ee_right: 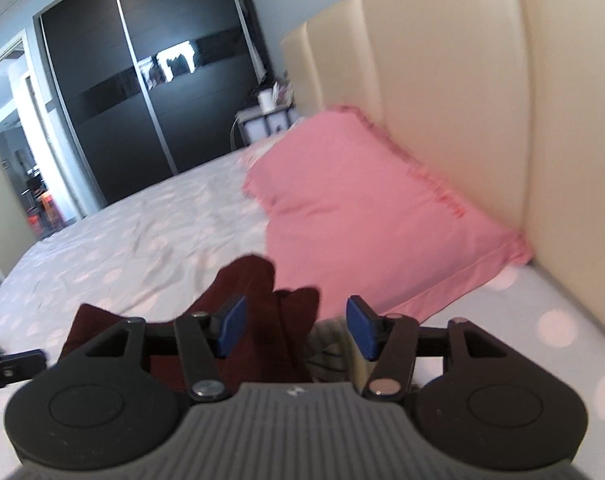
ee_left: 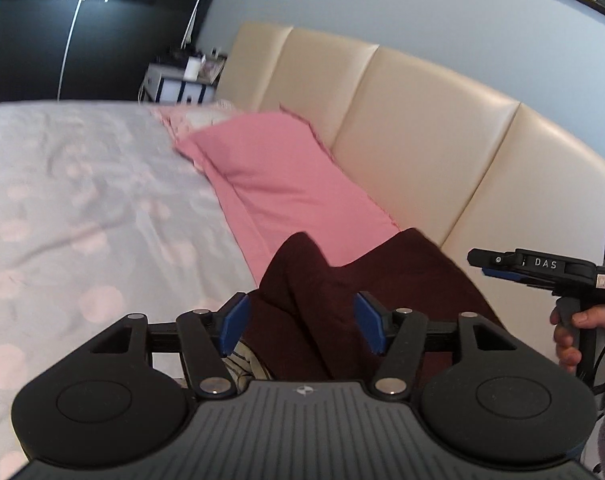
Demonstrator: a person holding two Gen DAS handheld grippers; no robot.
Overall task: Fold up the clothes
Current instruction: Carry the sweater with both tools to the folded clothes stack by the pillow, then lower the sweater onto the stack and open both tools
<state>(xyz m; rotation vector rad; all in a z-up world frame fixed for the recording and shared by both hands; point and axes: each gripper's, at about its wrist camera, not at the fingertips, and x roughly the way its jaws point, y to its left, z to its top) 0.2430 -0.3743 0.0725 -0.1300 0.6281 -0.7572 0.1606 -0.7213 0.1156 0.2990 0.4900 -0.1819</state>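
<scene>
"das" printed on the right gripper [ee_left: 476,258].

Dark maroon garment [ee_left: 342,288], soft thick fabric, bunched in rounded humps and deep folds. Lying on bed, over grey bedspread with pale pink spots, far edge reaching pink pillow near cream headboard. Not flat, not folded. In right wrist view [ee_right: 258,280] crumpled peaks standing up. Beside it striped light cloth [ee_right: 330,344], partly hidden, also crumpled.

Left black two-finger tool [ee_left: 300,326], blue pads apart, lower centre; right black tool [ee_right: 296,328], likewise spread; bare hand [ee_left: 578,336] gripping its handle at right edge.
</scene>
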